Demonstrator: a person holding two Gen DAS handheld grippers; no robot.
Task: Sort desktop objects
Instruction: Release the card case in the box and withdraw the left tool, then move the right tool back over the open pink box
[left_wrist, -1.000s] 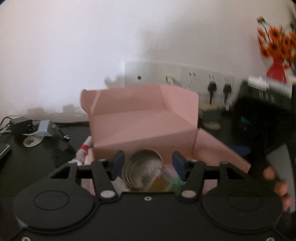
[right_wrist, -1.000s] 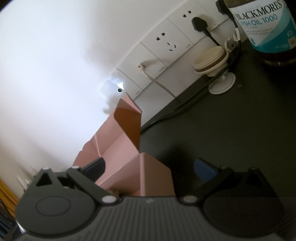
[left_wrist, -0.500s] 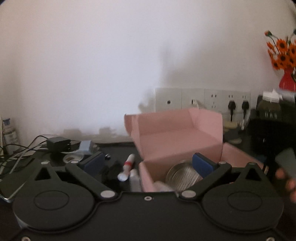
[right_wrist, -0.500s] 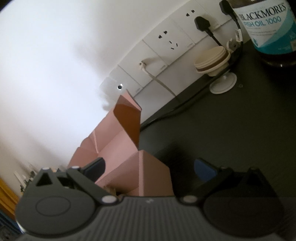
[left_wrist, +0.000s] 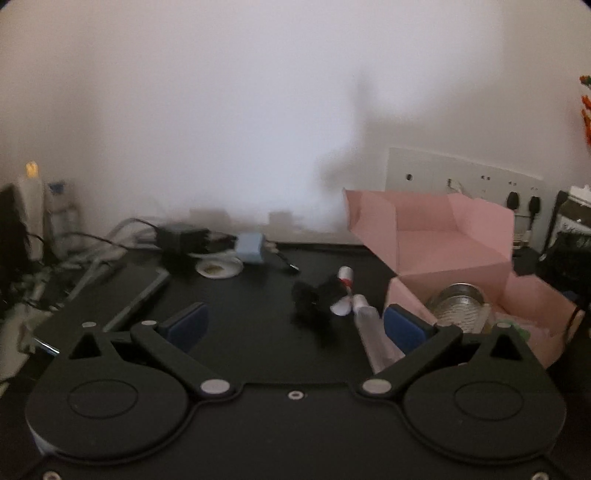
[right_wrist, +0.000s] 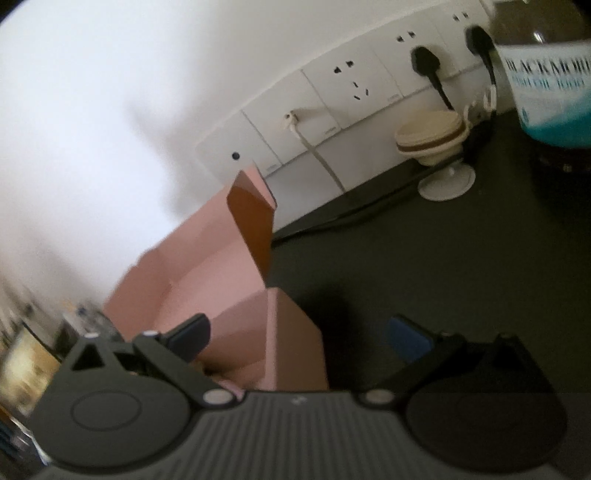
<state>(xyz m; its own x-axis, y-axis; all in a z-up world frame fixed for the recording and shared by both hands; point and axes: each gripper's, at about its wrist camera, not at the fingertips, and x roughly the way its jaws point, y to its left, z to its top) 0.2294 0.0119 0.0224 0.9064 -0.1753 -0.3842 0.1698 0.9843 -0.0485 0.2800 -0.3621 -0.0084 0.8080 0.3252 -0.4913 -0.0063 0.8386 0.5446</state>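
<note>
Two grippers, both yours, both with jaws spread wide and nothing between the pads. Your left gripper (left_wrist: 295, 325) has just finished opening; it looks across the dark desk (left_wrist: 240, 295), with the pink box (left_wrist: 454, 251) at 2 o'clock. Its lid stands open and a shiny tin (left_wrist: 460, 306) lies inside, near the front wall. Two white tubes (left_wrist: 345, 291) lie on the desk just left of the box, at 1 o'clock, and a black fuzzy lump (left_wrist: 317, 295) touches the one with the red band. Further back, at 11 o'clock: a black adapter (left_wrist: 181, 236), a blue-grey plug (left_wrist: 251, 247) and a small white dish (left_wrist: 218, 267). Your right gripper (right_wrist: 301, 336) sits at the box (right_wrist: 236, 295), straddling its near corner: left finger (right_wrist: 188, 336) over the inside, right one over bare desk. At 1 o'clock from it, a row of sockets (right_wrist: 351, 88) and a bottle (right_wrist: 550, 96) with a blue label.
</note>
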